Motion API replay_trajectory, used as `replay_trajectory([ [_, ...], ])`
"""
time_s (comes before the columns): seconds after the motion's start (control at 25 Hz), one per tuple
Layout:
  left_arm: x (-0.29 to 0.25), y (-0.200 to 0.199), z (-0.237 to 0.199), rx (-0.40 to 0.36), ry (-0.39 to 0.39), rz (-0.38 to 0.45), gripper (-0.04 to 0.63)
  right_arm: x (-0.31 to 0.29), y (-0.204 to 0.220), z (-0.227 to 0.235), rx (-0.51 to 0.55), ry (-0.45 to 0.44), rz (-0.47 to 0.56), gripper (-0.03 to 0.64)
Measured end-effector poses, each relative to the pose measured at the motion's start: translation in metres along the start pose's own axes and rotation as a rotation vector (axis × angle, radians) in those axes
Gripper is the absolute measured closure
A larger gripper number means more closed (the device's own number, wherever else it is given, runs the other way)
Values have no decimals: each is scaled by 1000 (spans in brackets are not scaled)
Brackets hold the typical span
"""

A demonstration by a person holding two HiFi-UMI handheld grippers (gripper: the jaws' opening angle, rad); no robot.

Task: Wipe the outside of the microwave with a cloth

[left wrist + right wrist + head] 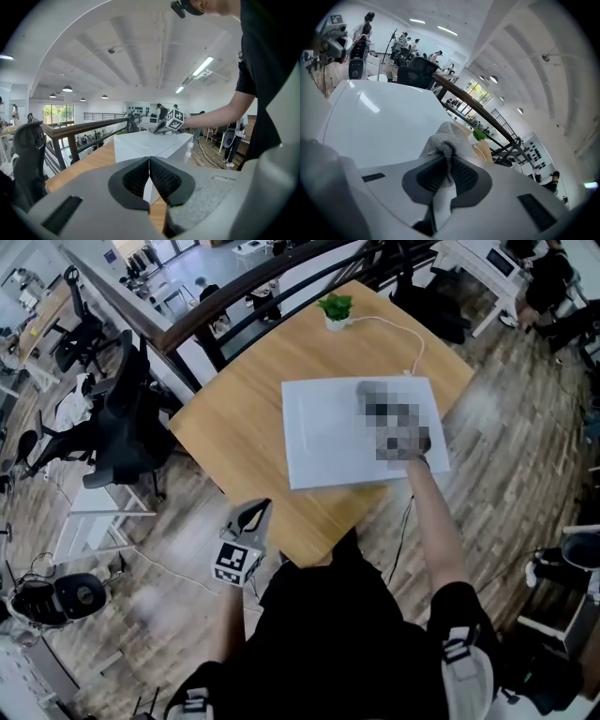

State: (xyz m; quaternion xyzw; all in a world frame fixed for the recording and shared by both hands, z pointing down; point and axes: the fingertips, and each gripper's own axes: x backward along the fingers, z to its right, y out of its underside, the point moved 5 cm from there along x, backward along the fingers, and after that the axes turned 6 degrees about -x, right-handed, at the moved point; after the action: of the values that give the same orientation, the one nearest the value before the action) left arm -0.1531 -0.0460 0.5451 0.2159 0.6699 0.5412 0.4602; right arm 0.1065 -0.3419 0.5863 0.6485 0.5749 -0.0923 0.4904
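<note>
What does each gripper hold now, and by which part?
The right gripper pinches a bunched fold of the grey cloth; the left gripper is shut, empty.

I can read no words, numbers or brand names on any of my feeds. The only printed marks are black-and-white square patterns. One set is on the left marker cube (236, 562), at seven o'clock in the head view. The other is on the right marker cube (174, 119), just off centre toward three o'clock in the left gripper view. Neither carries letters.
</note>
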Motion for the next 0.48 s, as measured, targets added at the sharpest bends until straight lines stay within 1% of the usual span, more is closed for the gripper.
replay_trajectory([
  [0.16,-18,-14,12,-36,0,37,592,8,33,23,-17,30,-12,603],
  [0.28,-30,-19,24,-26,6,15,592,11,54,41,-34,42,-21,603],
  [0.36,-38,-22,30,-34,4,18,592,12,65,51,-38,45,-24,603],
  [0.48,-46,-24,40,-25,-7,8,592,12,80,64,-31,51,-26,603],
])
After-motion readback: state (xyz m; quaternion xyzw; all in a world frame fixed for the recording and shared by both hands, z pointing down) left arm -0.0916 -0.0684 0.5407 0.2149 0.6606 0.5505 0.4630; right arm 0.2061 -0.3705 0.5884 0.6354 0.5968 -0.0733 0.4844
